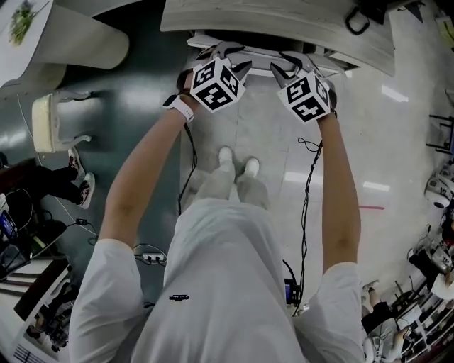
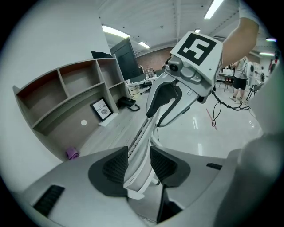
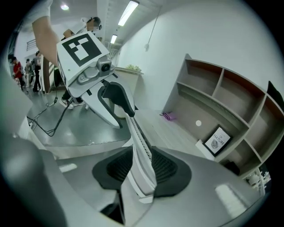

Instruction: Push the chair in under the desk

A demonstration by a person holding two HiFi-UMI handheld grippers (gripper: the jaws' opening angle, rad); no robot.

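Observation:
The chair stands tucked against the pale wooden desk (image 1: 284,21); only the white top rim of its backrest (image 1: 259,51) shows below the desk edge. My left gripper (image 1: 225,51) is shut on the rim's left part, and the rim (image 2: 141,146) runs between its ribbed pads. My right gripper (image 1: 294,62) is shut on the rim a hand's width to the right, with the rim (image 3: 137,142) between its pads. Each gripper view shows the other gripper on the same rim: the right gripper (image 2: 155,116), the left gripper (image 3: 122,105). The seat and legs are hidden.
On the desk stand curved shelves (image 2: 75,93), a framed picture (image 2: 102,109), a purple object (image 2: 72,154), a phone (image 2: 126,103) and a monitor (image 2: 126,60). A white chair (image 1: 53,120) and another person's feet (image 1: 81,181) are at the left. Cables (image 1: 152,257) lie behind me.

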